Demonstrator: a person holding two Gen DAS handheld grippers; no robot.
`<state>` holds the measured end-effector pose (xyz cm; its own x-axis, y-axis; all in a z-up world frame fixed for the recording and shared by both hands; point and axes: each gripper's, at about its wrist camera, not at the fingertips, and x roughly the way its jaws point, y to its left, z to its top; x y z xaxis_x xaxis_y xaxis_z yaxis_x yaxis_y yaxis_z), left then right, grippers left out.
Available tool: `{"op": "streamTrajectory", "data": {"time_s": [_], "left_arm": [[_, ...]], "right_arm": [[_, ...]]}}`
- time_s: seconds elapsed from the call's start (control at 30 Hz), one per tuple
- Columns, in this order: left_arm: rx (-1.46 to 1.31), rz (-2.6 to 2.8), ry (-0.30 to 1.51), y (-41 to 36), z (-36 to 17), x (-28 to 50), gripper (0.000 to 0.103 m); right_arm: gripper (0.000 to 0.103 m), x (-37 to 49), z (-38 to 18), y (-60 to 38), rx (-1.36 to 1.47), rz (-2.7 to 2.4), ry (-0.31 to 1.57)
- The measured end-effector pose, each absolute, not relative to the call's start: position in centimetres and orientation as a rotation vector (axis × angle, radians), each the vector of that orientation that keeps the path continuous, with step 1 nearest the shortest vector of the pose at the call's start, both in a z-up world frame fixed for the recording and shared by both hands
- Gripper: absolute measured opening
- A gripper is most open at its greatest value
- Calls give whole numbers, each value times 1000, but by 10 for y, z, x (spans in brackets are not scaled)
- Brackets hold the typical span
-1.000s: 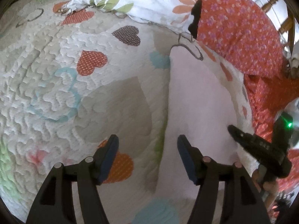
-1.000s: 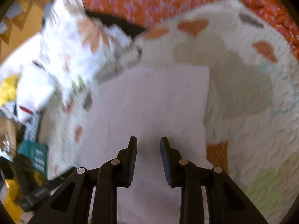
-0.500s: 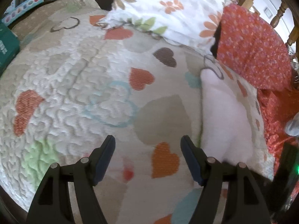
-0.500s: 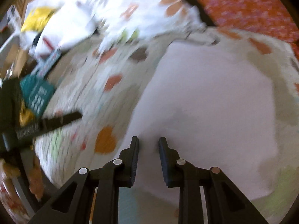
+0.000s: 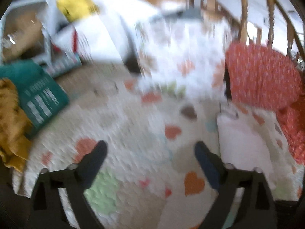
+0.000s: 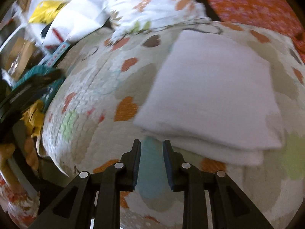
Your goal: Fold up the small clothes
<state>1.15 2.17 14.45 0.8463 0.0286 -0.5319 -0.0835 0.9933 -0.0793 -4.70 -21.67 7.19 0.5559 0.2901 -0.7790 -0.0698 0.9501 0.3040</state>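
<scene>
L tool wide open; R tool narrow gap, above quilt.

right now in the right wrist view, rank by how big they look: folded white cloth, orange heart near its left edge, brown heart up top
1. folded white cloth, by far the largest.
2. orange heart.
3. brown heart, smallest, though it lies farther from the camera, so its true size may be similar.

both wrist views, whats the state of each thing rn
white cloth: folded flat, layers stacked, lying on the quilt, not held
heart quilt: spread over the bed
left gripper: open wide, empty
right gripper: narrow gap, nothing between its fingers
orange pillow: propped upright
</scene>
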Motion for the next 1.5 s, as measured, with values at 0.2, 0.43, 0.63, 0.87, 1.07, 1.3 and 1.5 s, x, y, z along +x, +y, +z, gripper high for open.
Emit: {"op": "streamTrajectory", "data": {"time_s": [0.2,0.43,0.63,0.87,1.07,1.3,1.5], "left_arm": [[-125,93,354,14,172,-49,103],[-120,-90,520,-20,129,-63,103],[20,-93,686,-56,93,-52,103],[94,-158,896,-81,48,-45,103],[127,-188,990,-91,22,-42,103],[94,-204,1074,-85,1,-37,103],[109,-209,1074,-85,-1,-36,103]], "right_arm": [[37,-84,76,-257,313,87,893],[46,-106,85,-281,345,-24,825],[51,-112,81,-278,248,-93,830],[56,-111,71,-283,194,-132,857],[57,-105,56,-292,214,-147,909],[58,-102,41,-296,210,-154,964],[59,-99,35,-295,213,-153,988]]}}
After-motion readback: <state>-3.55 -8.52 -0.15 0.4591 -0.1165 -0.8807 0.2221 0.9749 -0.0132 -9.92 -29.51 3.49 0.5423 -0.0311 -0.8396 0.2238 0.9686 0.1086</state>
